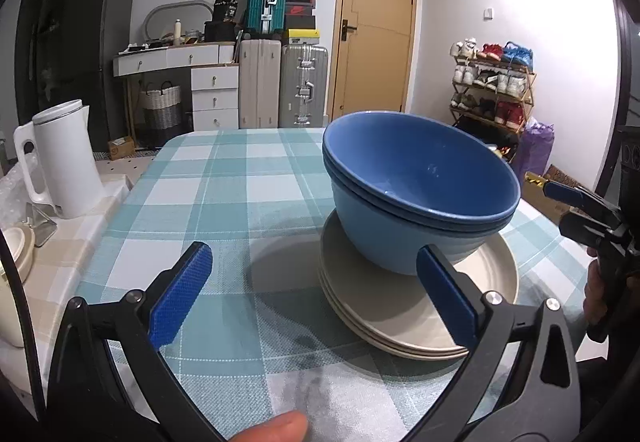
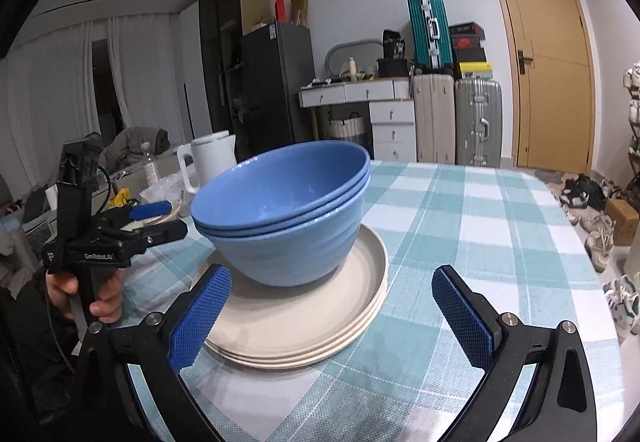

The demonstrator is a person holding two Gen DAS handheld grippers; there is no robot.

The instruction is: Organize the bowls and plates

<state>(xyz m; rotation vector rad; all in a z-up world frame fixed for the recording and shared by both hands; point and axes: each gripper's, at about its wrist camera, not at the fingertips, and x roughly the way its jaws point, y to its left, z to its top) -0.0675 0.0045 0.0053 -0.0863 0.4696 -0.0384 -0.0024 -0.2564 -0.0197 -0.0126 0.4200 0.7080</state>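
Blue bowls (image 1: 420,189) are sitting nested on stacked plates (image 1: 404,306); both grippers, left (image 1: 314,294) and right (image 2: 332,312), are hovering near, wide open, empty.

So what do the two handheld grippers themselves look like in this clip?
Both match. The left gripper and right gripper have black curved arms with silver pivot bolts and flat blue pads with a cross-hatched grip texture. Seen from the right wrist view, the left unit has a black pistol-style handle with white lettering on its body, too small to read reliably, and a thin cable trailing below.
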